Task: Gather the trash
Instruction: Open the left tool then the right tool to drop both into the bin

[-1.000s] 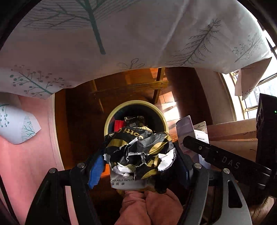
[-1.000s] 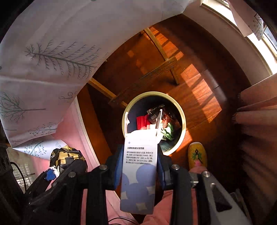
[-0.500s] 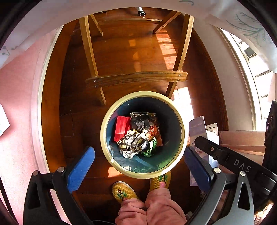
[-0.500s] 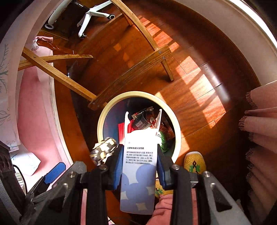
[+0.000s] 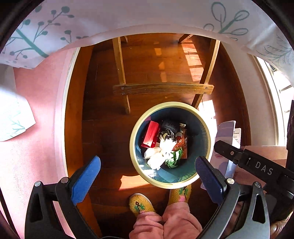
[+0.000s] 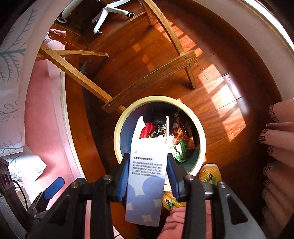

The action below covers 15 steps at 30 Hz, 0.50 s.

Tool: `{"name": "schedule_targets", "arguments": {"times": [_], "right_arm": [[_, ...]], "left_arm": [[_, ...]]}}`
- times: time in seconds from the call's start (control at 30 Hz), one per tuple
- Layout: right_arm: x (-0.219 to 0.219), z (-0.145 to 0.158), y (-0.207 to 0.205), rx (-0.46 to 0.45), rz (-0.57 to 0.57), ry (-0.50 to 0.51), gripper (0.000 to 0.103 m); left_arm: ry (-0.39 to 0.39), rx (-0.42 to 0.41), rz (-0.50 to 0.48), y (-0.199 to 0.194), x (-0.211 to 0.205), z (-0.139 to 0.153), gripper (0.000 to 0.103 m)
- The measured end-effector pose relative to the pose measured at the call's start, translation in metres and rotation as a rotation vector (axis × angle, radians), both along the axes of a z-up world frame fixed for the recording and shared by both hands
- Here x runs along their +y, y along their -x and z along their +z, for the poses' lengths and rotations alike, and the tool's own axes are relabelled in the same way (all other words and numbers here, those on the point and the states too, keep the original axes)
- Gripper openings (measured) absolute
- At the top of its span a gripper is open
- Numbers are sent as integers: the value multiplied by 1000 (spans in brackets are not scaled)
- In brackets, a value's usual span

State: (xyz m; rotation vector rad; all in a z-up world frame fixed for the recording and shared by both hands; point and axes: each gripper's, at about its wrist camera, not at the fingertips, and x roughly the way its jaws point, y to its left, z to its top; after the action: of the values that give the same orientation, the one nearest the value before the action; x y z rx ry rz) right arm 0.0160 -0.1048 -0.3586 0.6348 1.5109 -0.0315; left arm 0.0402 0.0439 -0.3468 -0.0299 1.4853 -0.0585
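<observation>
A round trash bin with a cream rim [image 5: 132, 143] [image 6: 117, 136] stands on the wood floor, holding a red box [image 5: 150, 134], crumpled white wrapper [image 5: 161, 152] and green scrap [image 5: 174, 160]. My left gripper [image 5: 147, 176] is open and empty above the bin's near edge. My right gripper [image 6: 147, 174] is shut on a flat white-and-blue paper package [image 6: 147, 176] with printed text, held above the bin; the package also shows at the right of the left wrist view [image 5: 225, 136].
Wooden table legs and a crossbar [image 5: 161, 89] stand just beyond the bin. A leaf-print tablecloth [image 5: 128, 16] hangs overhead. A pink wall [image 5: 33, 128] is at left, a pink curtain [image 6: 279, 137] at right. Feet in yellow slippers [image 5: 139, 204] are beside the bin.
My left gripper opened and dropped the black-and-gold crumpled wrapper into the bin. Both grippers moved over the bin; the right one still holds the package.
</observation>
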Motion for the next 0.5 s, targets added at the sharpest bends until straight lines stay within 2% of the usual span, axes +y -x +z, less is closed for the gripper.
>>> {"name": "schedule_targets", "arguments": {"times": [0.23,0.5], "right_arm": [[13,7,-5,3,39,16,54],[17,28,-3,-9,73,38,55]], "left_arm": [[-9,-19,24,-3,10,15,102],[-9,-42,45,-7,14,48,102]]}}
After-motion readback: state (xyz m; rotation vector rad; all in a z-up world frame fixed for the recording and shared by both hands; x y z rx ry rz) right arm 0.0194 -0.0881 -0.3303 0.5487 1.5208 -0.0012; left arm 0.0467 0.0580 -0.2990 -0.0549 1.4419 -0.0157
